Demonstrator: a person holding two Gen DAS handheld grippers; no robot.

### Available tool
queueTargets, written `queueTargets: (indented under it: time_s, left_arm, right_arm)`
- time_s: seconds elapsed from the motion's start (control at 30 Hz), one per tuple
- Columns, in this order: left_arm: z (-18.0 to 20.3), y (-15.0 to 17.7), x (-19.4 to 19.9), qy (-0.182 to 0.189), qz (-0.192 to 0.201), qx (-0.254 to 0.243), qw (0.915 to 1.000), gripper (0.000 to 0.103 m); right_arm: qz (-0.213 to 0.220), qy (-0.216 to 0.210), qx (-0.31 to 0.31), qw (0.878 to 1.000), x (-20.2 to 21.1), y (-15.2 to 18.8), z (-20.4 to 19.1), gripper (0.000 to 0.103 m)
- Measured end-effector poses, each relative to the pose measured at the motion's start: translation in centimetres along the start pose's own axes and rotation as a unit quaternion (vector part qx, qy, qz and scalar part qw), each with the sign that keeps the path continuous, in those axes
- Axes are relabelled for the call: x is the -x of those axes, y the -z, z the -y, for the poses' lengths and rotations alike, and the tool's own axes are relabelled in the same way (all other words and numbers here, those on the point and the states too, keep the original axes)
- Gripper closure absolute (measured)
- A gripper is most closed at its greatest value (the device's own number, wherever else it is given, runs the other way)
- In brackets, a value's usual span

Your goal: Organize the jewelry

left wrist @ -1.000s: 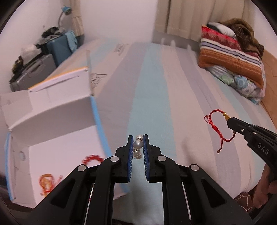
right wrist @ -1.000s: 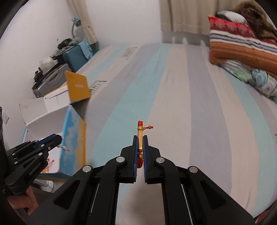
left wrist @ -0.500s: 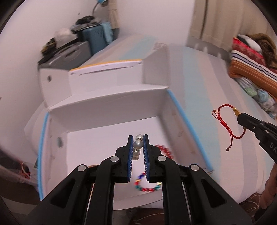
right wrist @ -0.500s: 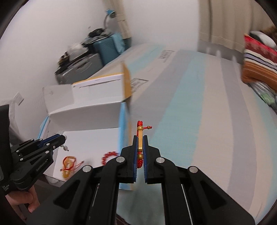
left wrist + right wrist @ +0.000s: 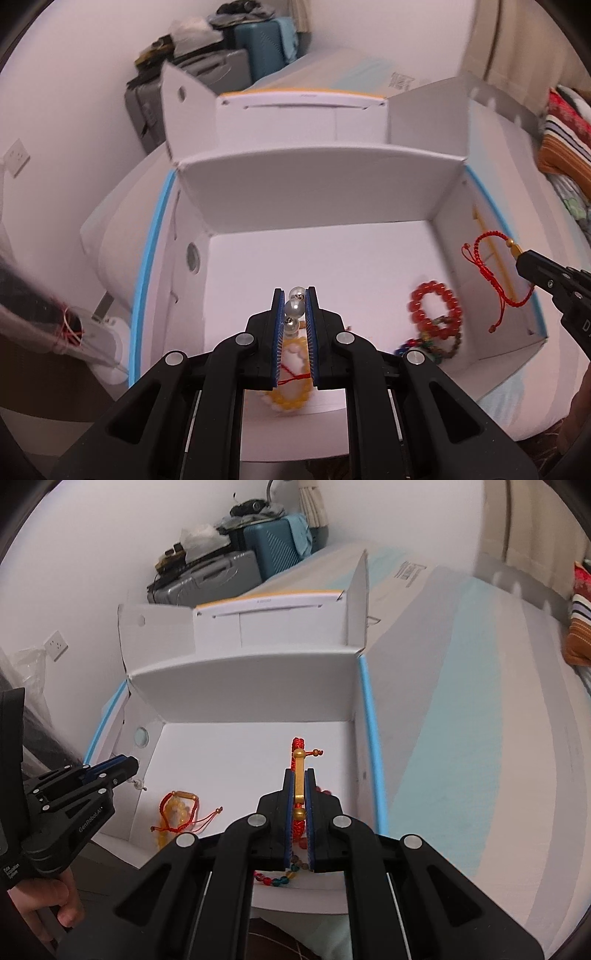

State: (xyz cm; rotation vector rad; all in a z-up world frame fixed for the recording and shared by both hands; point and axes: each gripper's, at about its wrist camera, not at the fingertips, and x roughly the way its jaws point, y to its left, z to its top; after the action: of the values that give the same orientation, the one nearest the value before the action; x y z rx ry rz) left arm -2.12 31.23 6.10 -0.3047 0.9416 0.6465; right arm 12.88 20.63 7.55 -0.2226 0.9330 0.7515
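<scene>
Hanging between the pressed fingers of the left gripper (image 5: 294, 308), the pearl earring (image 5: 293, 306) now sits directly above the white floor of the open cardboard box (image 5: 317, 192); a second ago it was carried over the striped bed with the box off to one side, so both views have swung onto the box interior; the right gripper (image 5: 300, 797) has made the same move, its fingers pinching the gold bar of the red cord bracelet (image 5: 298, 775), whose loop and tails dangle over the right side of the box in the left view (image 5: 487, 266); both pieces are thus over the container and, I judge, ready to be released.

Already lying on the box floor are a red bead bracelet (image 5: 434, 306), a multicoloured bead bracelet (image 5: 428, 345) just beside it, and a yellow bead bracelet with red cord (image 5: 177, 818) near the front left corner, partly hidden under the left fingers in the left view.

Beyond the box, suitcases (image 5: 236, 568) stand against the wall, and folded blankets (image 5: 565, 140) rest at the far end of the bed (image 5: 480, 701).
</scene>
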Motion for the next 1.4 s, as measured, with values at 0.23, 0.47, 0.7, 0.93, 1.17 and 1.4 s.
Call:
queueTargets:
  time_s: [0.23, 0.47, 0.7, 0.93, 1.17, 1.4]
  left_arm:
    - [-0.8, 0.3, -0.7, -0.001, -0.008, 0.012, 0.9999, 0.089]
    - [-0.8, 0.8, 1.2, -0.005, 0.020, 0.017, 0.9997, 0.058]
    - [-0.2, 2.9, 5.7, -0.004, 0.075, 0.010, 0.9971, 0.021]
    - [0.3, 5.3, 8.9, -0.003, 0.103, 0.012, 0.9946, 0.006]
    - [1.0, 7.7, 10.3, 0.004, 0.106, 0.001, 0.9943, 0.006]
    - [1.5, 8.7, 10.2, 0.007, 0.104, -0.001, 0.9945, 0.006]
  right_arm:
    - [-0.027, 0.006, 0.001, 1.000, -2.1, 0.3, -0.6, 0.083]
    - [0.010, 0.002, -0.034, 0.999, 0.2, 0.6, 0.4, 0.034]
    - [0.073, 0.024, -0.046, 0.996, 4.8, 3.1, 0.9, 0.017]
    - [0.103, 0.045, -0.022, 0.993, 8.1, 6.1, -0.1, 0.008]
    - [0.100, 0.043, -0.012, 0.994, 9.7, 9.1, -0.6, 0.008]
    - [0.102, 0.046, -0.019, 0.994, 10.2, 9.8, -0.1, 0.008]
